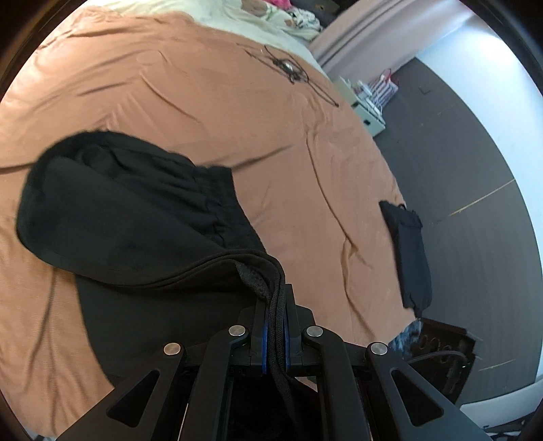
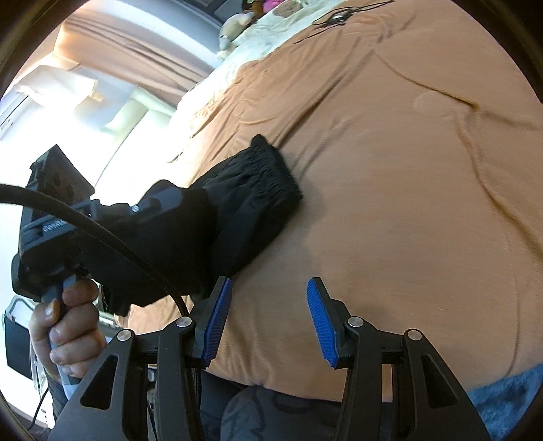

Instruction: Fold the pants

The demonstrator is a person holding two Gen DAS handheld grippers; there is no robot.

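Note:
Black pants (image 1: 129, 224) lie bunched on the orange bedspread (image 1: 210, 112) in the left wrist view. My left gripper (image 1: 276, 325) is shut on the pants' waistband edge and drawstring, lifting that part off the bed. In the right wrist view the pants (image 2: 258, 196) hang from the left gripper's body (image 2: 68, 234), held by a hand (image 2: 68, 329) at the left. My right gripper (image 2: 268, 322) is open and empty, its blue pads (image 2: 217, 322) just above the bedspread (image 2: 390, 203), right of the pants.
A second dark folded garment (image 1: 410, 257) lies at the bed's right edge. A black cable tangle (image 1: 288, 68) lies far up the bed, by cream bedding (image 1: 271, 23). White boxes (image 1: 366, 105) stand on the grey floor. A blue fuzzy fabric (image 2: 509, 397) is near the bed's front edge.

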